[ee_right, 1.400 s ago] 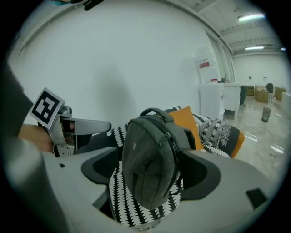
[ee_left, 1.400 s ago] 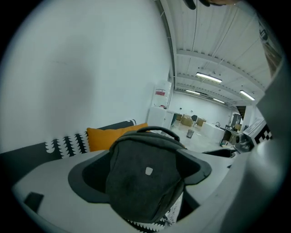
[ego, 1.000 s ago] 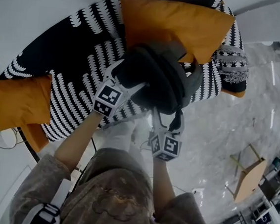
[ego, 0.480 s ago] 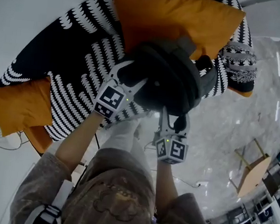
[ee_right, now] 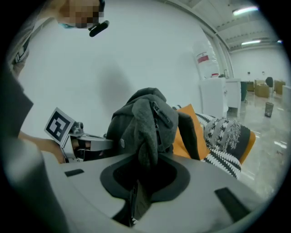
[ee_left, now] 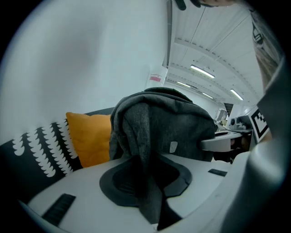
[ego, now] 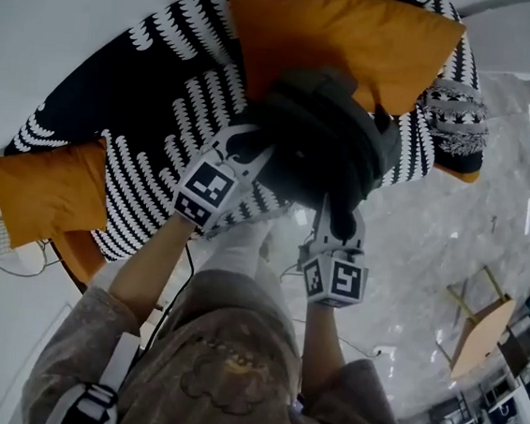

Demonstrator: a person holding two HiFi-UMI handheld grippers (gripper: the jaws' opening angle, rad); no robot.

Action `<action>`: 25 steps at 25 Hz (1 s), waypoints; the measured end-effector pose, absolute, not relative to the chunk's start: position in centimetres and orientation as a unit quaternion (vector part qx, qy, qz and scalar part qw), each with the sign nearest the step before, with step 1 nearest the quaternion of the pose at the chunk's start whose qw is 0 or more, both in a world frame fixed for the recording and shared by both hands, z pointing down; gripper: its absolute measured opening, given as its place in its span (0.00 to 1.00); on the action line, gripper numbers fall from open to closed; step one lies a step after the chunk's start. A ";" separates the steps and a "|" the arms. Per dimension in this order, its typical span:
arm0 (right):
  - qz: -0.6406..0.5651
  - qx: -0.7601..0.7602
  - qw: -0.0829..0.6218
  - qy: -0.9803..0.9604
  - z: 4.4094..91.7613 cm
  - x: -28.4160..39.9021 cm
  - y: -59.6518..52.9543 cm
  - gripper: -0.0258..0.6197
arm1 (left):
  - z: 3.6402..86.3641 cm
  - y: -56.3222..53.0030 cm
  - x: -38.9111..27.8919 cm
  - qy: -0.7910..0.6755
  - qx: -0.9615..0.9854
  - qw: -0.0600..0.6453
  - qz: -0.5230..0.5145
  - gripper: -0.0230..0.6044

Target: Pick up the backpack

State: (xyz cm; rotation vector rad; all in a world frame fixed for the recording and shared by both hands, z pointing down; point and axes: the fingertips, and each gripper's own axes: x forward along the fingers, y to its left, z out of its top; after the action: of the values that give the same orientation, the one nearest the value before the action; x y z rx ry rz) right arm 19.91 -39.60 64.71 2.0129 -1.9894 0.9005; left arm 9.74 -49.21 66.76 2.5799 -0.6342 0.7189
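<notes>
Dark grey backpack [ego: 325,137] at frame centre, over the black-and-white sofa [ego: 157,73], against an orange cushion [ego: 349,36]. Both claws have just been closing: left gripper [ego: 245,150] pinches its fabric (backpack's left edge), right gripper [ego: 335,221] clamps a fold at its lower edge.

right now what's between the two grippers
The backpack, as the head view shows. The left gripper and the right gripper have just closed their jaws on folds of its fabric.
</notes>
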 end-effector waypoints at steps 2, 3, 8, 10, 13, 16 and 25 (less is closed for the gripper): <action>0.284 0.673 0.085 -0.678 62.6 20.0 -40.0 0.13 | 64.7 -49.1 9.4 -0.240 0.920 0.191 0.244 0.15; 0.275 0.672 0.083 -0.683 61.4 20.1 -40.1 0.13 | 63.5 -49.1 9.3 -0.246 0.920 0.189 0.238 0.15; 0.237 0.671 0.078 -0.699 54.7 20.6 -39.9 0.13 | 56.2 -48.5 9.2 -0.274 0.921 0.170 0.217 0.16; 0.222 0.673 0.073 -0.702 51.7 20.8 -39.5 0.13 | 52.9 -47.9 9.2 -0.284 0.921 0.163 0.210 0.16; 0.204 0.667 0.060 -0.714 47.4 21.0 -38.6 0.13 | 48.3 -46.4 8.8 -0.305 0.918 0.154 0.200 0.16; 0.190 0.654 0.049 -0.730 44.0 20.9 -37.0 0.13 | 44.7 -44.2 8.4 -0.326 0.914 0.147 0.193 0.16; 0.166 0.604 0.023 -0.779 39.3 21.1 -30.9 0.13 | 39.5 -35.9 7.5 -0.392 0.894 0.129 0.176 0.16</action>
State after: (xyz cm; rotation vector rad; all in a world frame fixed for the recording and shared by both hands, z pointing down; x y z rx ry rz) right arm 21.15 -30.86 39.25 1.8696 -2.4132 0.5142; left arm 7.50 -35.90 39.45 2.5977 -1.1392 0.5119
